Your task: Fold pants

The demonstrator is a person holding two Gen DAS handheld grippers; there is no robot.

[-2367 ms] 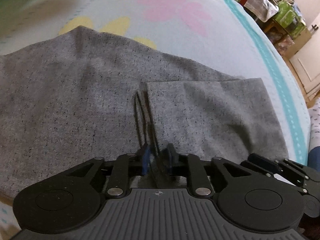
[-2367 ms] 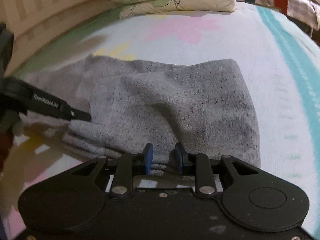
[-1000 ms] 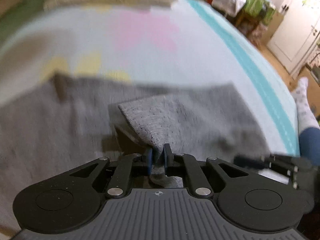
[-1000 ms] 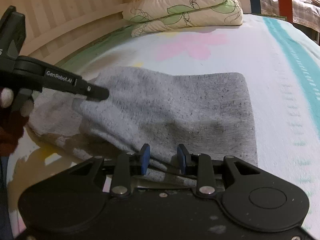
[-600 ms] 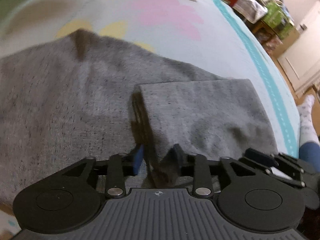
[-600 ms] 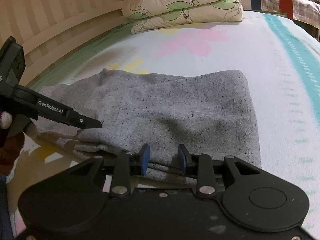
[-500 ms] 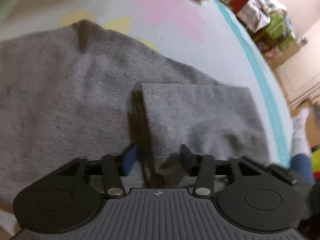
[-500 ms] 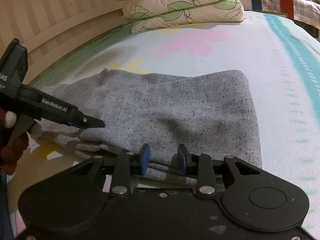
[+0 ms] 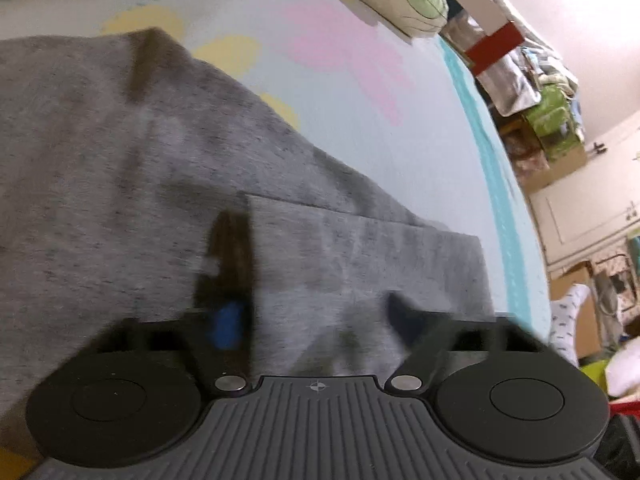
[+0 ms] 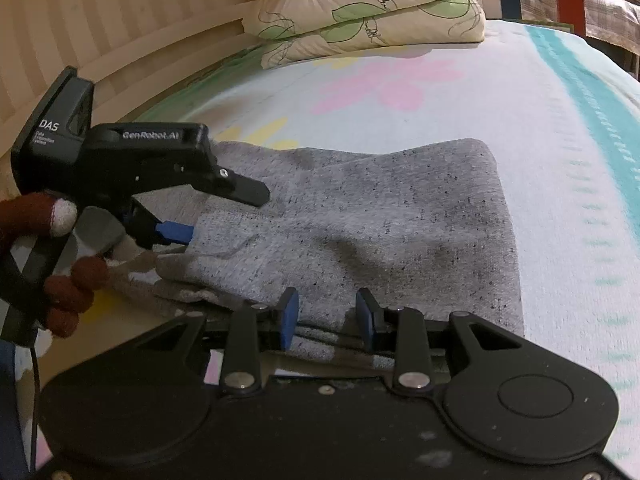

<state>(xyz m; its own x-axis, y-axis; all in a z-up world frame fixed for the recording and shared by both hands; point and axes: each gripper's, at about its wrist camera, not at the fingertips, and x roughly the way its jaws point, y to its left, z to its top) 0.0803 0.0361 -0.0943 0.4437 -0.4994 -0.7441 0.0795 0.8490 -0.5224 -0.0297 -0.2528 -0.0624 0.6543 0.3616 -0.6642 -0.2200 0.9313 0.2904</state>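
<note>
In the left wrist view, the grey pants (image 9: 120,184) lie flat on the flowered bed sheet (image 9: 360,112), with 1 folded panel lying on top toward the right. The left gripper (image 9: 316,320) stands over the near edge of this panel; its jaws are closing and the cloth is between them, but the pads do not yet press it. I judge it takes a new hold for the next fold.

In the right wrist view, the right gripper (image 10: 326,318) has its 2 jaws partly apart around the near hem of the pants (image 10: 380,232); whether the pads pinch it I cannot tell. Probably it steadies this corner. A folded quilt (image 10: 372,12) rests well apart at the headboard
</note>
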